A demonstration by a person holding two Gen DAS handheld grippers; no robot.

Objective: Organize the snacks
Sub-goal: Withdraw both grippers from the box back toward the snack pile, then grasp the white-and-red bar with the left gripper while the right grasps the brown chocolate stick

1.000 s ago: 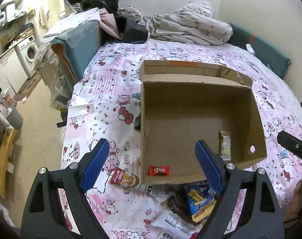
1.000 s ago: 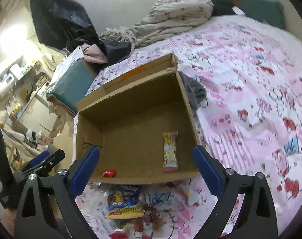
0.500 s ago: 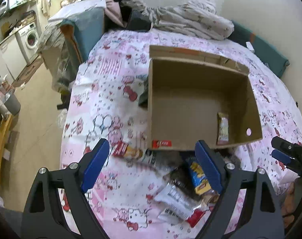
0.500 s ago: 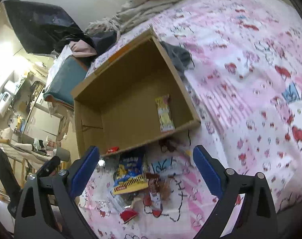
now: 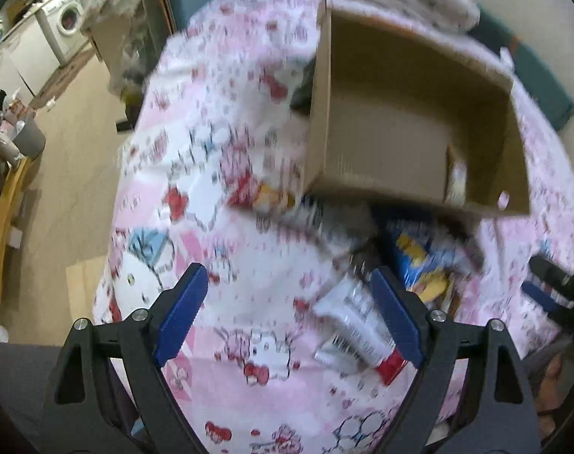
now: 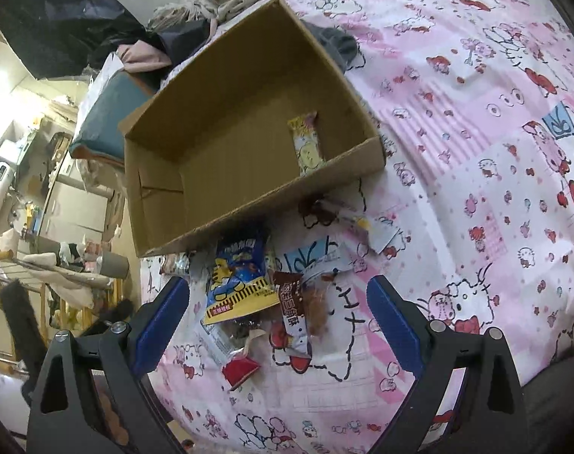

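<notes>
Both of your grippers hang over the bed with their fingers spread wide and nothing between them: the left gripper (image 5: 287, 314) is above bare sheet on the near side of the cardboard box (image 6: 226, 132), and the right gripper (image 6: 277, 317) is directly over the snack pile just outside the box's near wall. The box is your landmark; it already holds a yellow snack bar (image 6: 307, 143) lying against its right-hand wall, while the blue-and-yellow chip bag (image 6: 239, 283), the brown chocolate wrapper (image 6: 292, 302) and the white tube-shaped pack with a red end (image 5: 359, 335) wait in front of it, overlapping one another. That overlap is your main risk: if you close the right fingers where the chip bag and the brown wrapper touch, you probably pinch two packets at once, or catch only a crinkled edge that slips free on the lift. The bed is soft, so pressing down hard likely sinks the packets and lets the fingers bite sheet instead. The white pack lies just beside the left gripper's right finger (image 5: 396, 317), near enough that a careless descent could nudge it away from the box. The left view is blurred, so judge distances there cautiously, and mind the two grippers crowding the same small pile.
</notes>
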